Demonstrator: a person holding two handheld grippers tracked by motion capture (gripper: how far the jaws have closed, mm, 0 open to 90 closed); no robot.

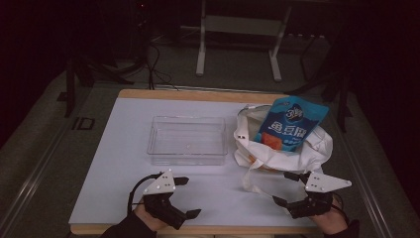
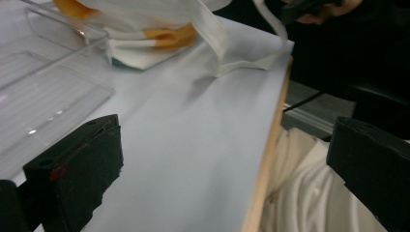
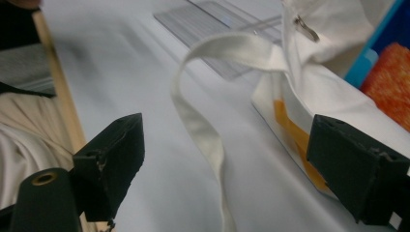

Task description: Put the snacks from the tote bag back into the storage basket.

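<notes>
A white tote bag (image 1: 297,151) lies on the right of the white table top (image 1: 124,148), with a blue snack packet (image 1: 292,124) sticking out of its mouth. A clear plastic tray (image 1: 188,141) stands empty mid-table. My left gripper (image 1: 189,197) is open near the front edge, below the tray, jaws wide apart over bare table (image 2: 193,159). My right gripper (image 1: 283,187) is open just in front of the bag. In the right gripper view the bag's white strap (image 3: 203,125) loops between its spread jaws, touching neither. The bag (image 3: 329,96) and packet (image 3: 387,29) sit close ahead.
The table's wooden front edge (image 2: 266,159) runs close behind both grippers. Seen from the left gripper, the tray's wall (image 2: 63,34) is at upper left and the bag (image 2: 145,29) beyond it. Metal stand legs (image 1: 237,44) and cables lie on the floor past the table.
</notes>
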